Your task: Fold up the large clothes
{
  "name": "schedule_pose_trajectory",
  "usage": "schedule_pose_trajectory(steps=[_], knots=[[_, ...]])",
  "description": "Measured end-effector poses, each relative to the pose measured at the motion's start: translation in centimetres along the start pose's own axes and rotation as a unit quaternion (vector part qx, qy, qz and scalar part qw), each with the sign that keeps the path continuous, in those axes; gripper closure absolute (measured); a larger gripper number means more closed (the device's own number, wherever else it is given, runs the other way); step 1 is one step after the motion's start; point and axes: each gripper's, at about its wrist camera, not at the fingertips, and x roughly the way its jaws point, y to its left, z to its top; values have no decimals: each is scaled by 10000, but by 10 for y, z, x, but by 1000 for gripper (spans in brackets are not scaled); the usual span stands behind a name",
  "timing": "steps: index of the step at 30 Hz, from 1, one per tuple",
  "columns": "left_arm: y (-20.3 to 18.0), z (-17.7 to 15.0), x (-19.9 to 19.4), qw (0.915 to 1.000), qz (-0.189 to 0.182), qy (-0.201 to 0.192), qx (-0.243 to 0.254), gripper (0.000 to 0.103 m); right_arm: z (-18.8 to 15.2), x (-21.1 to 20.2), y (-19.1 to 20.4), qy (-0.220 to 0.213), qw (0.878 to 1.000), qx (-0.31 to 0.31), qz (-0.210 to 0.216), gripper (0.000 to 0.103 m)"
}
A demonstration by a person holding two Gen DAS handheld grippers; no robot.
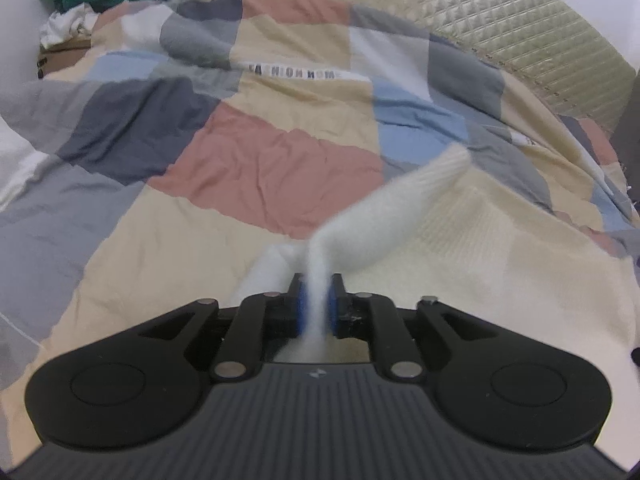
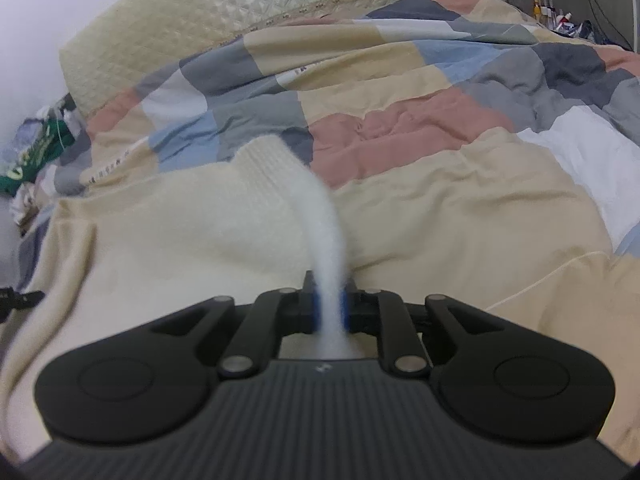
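Left wrist: both tools, left tool [image 1: 317, 305] and right tool [image 2: 330, 305], clamp a blurred, seemingly cream sweater [image 2: 192, 220] edge.

The bed [image 1: 540, 32], with a quilted cream headboard [image 2: 160, 12] at the far end beyond the tool, is covered by a rumpled patchwork duvet [image 1: 260, 168] in pink, grey, blue and cream. A cream knit sweater [image 2: 180, 220] lies directly on it, just ahead of the tool.
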Motion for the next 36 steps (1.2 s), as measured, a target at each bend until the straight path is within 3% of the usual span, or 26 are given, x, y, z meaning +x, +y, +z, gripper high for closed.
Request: schedule_pose_trajectory(steps=[2,4,8,14,21,22,23,24,31,33,36], knots=[[-5,-3,-16,9999,-28,-100,25,70,1,-8,3,-80,10000,12,-33,83],[-9,-7,-35,9997,-124,-208,59,65,0,-20,6,-204,9998,-8,-82,80],[-25,-22,-77,9981,-446,-364,215,64,-1,-51,9,-471,9988,110,75,79],[-62,-69,-130,9918,-1128,-308,522,63,-12,-102,25,-795,9957,54,478,79],[-82,-112,-158,9886,-1444,51,421,59,-43,-132,45,-481,9935,290,994,78],[-83,-115,-158,9882,-1474,100,397,58,-49,-133,46,-366,9930,374,1063,73],[-84,-117,-159,9880,-1496,151,368,58,-54,-133,46,-269,9919,479,1145,55],[-85,-121,-159,9877,-1511,199,345,57,-60,-134,46,-169,9898,617,1275,46],[-77,-121,-156,9877,-1519,325,146,55,-79,-118,39,595,9719,1581,1641,34],[-74,-121,-152,9875,-1519,402,90,54,-86,-110,36,806,9634,1903,1708,19],[-76,-120,-151,9863,-1572,481,110,51,-94,-101,29,1055,9460,2367,1948,10]])
